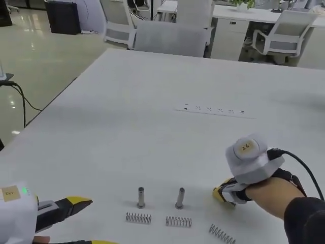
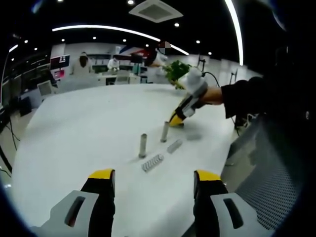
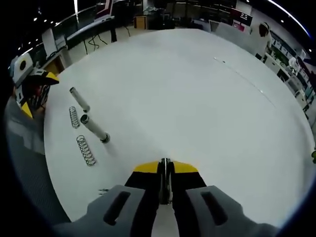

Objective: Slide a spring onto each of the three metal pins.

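Observation:
Two metal pins (image 1: 140,197) (image 1: 180,198) stand upright near the table's front edge. A spring (image 1: 138,218) lies in front of the left pin and a second spring (image 1: 179,221) in front of the right one. A third spring (image 1: 222,234) lies further right. My right gripper (image 1: 219,193) rests its tip low on the table just right of the pins, shut on a thin metal pin (image 3: 164,178). My left gripper (image 2: 154,175) hovers open and empty, left of the pins (image 2: 143,145) (image 2: 164,132) and springs (image 2: 152,162) (image 2: 175,145).
The white table (image 1: 167,81) stretches far beyond the parts, with a row of small printed marks (image 1: 213,110) across its middle. Office chairs (image 1: 170,38) and desks stand behind the far edge. A black cable (image 1: 299,165) runs from the right gripper.

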The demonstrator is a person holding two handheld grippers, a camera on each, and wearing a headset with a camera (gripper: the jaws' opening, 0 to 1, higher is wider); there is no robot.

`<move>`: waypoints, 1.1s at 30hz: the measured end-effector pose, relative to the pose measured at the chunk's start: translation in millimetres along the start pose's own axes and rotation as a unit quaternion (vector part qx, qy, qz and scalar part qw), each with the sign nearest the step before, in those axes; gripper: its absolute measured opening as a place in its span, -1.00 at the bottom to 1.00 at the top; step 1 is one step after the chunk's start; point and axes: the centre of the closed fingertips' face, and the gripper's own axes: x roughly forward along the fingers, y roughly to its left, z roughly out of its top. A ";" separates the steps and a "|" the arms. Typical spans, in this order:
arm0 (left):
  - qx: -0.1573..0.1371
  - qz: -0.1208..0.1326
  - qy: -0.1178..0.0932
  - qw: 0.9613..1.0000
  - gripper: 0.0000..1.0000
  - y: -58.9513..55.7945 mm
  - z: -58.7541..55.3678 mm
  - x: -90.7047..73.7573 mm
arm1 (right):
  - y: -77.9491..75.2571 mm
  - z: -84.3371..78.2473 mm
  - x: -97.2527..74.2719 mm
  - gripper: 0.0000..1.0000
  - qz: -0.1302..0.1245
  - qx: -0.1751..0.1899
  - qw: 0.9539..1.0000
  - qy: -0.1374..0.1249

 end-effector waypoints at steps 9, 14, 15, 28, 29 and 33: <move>0.008 -0.005 0.004 1.000 0.19 -3.1 -0.4 0.5 | 4.5 3.4 -19.9 -0.90 -0.007 0.006 1.000 -0.019; 0.011 -0.007 0.005 1.000 0.19 -4.5 -0.6 0.6 | 10.1 1.5 -29.1 -0.90 -0.009 0.001 1.000 -0.026; 0.011 -0.008 0.005 1.000 0.18 -4.8 -0.6 0.7 | 10.9 1.6 -31.6 -0.90 -0.010 0.000 1.000 -0.030; 0.016 -0.014 0.010 1.000 0.18 -7.6 -2.1 0.9 | 21.8 0.7 -46.3 -0.90 -0.011 0.002 0.998 -0.054; 0.017 -0.014 0.010 1.000 0.18 -7.7 -2.1 0.9 | 23.2 0.9 -47.3 -0.90 -0.010 0.001 0.998 -0.056; 0.017 -0.014 0.011 1.000 0.18 -8.2 -2.2 1.0 | 23.7 1.2 -47.3 -0.90 -0.011 0.002 0.998 -0.062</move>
